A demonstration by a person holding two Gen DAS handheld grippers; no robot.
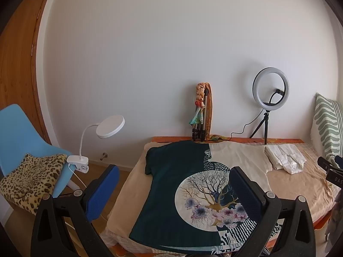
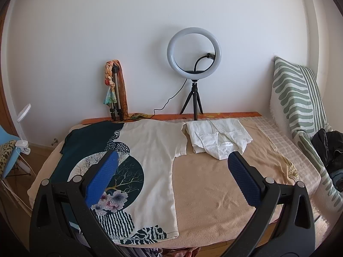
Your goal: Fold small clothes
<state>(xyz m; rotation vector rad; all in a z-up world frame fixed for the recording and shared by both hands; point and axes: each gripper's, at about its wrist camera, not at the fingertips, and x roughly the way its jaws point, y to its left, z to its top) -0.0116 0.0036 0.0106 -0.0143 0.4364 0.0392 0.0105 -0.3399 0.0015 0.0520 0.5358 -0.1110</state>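
A T-shirt, half dark teal and half cream with a round tree-and-flower print (image 1: 184, 184), lies spread flat on the peach bed cover (image 1: 300, 184); it also shows in the right wrist view (image 2: 154, 150). A folded white garment (image 1: 283, 156) lies beside its right sleeve, also seen in the right wrist view (image 2: 216, 137). My left gripper (image 1: 173, 180) is open and empty, held above the shirt's lower part. My right gripper (image 2: 171, 167) is open and empty above the shirt's right edge and the bare bed cover (image 2: 214, 184).
A ring light on a tripod (image 2: 194, 64) and a folded tripod wrapped in a scarf (image 2: 114, 90) stand at the wall behind the bed. A striped cushion (image 2: 298, 98) and dark clothes (image 2: 330, 147) sit right. A blue chair (image 1: 23, 132) and clip lamp (image 1: 94, 139) stand left.
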